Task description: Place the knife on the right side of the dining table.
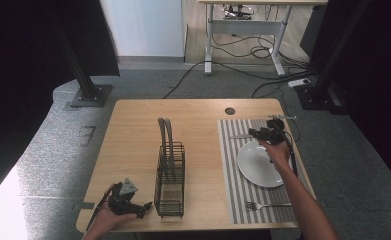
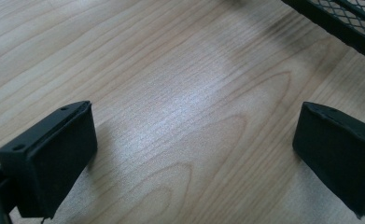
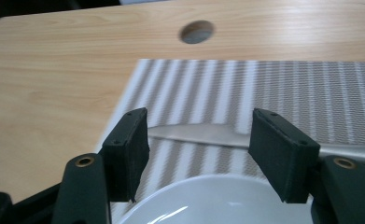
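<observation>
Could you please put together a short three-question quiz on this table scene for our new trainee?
1. True or false: the fork lies on the striped placemat.
2. What lies just beyond the right gripper's open jaws: A) knife, B) spoon, C) cup?
3. Which gripper sits beside the black wire rack?

Key
1. True; it lies near the front edge, apart from the white plate.
2. A.
3. The left gripper, open over bare table.

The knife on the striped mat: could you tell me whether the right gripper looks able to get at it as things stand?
Probably yes. The right gripper is open over the plate's far rim, and the knife lies flat on the mat just beyond, with nothing between.
</observation>
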Available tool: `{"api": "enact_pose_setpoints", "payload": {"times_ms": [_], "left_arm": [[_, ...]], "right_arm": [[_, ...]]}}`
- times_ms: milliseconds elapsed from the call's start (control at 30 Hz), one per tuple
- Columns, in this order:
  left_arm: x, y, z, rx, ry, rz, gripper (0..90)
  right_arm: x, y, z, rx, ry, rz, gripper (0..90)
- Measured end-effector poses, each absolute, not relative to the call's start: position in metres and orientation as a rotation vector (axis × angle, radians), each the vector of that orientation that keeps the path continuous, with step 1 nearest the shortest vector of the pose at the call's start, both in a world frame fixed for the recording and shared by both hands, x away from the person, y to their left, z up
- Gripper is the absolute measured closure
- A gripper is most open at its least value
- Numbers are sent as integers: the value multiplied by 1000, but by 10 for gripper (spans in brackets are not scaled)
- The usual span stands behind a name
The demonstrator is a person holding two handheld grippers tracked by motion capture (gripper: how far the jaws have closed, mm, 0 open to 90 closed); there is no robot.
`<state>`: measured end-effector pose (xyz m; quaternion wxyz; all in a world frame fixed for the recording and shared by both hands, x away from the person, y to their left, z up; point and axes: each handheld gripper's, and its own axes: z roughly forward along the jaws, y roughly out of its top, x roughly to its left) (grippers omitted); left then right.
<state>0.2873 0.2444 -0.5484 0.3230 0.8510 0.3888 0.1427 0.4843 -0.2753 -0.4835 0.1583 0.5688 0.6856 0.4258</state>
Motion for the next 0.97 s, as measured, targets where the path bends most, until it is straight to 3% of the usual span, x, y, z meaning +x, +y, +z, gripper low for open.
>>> {"api": "enact_pose_setpoints", "payload": {"times_ms": [567, 967], "left_arm": [[287, 244, -548, 2234, 1018, 373, 0], [286, 244, -548, 2235, 1014, 372, 0]], "right_arm": [[376, -204, -461, 1321, 2137, 1486, 357], [362, -182, -475, 1265, 2205, 1472, 327]]}}
